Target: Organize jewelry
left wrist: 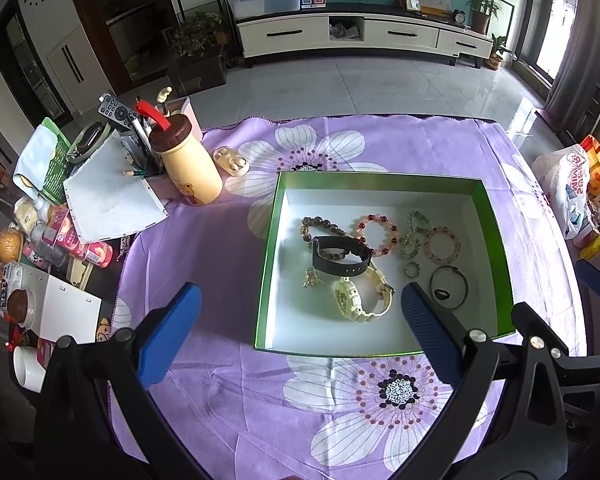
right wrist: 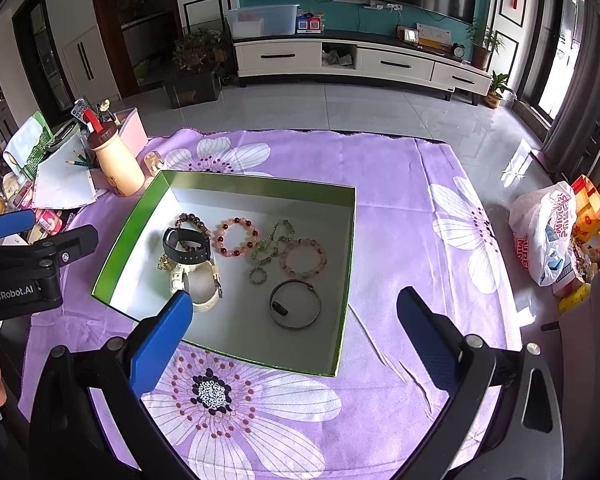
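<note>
A green box point(left wrist: 496, 248) with a white floor sits on the purple flowered cloth point(left wrist: 220, 400); it also shows in the right wrist view point(right wrist: 350, 256). Inside lie a black watch point(left wrist: 342, 256), a cream watch point(left wrist: 360, 300), a red-and-pink bead bracelet point(left wrist: 378, 234), a pink bead bracelet point(left wrist: 442, 242), a dark bangle point(left wrist: 448, 286) and small pieces. My left gripper point(left wrist: 300, 336) is open and empty, above the box's near edge. My right gripper point(right wrist: 296, 340) is open and empty, above the box's near right corner.
A cream bottle with a brown cap point(left wrist: 188, 168), a pen holder, white paper point(left wrist: 112, 200), an earbud case point(left wrist: 232, 160) and snack packets crowd the table's left. A white plastic bag point(right wrist: 544, 232) lies off the right edge. The left gripper's body point(right wrist: 28, 268) shows in the right wrist view.
</note>
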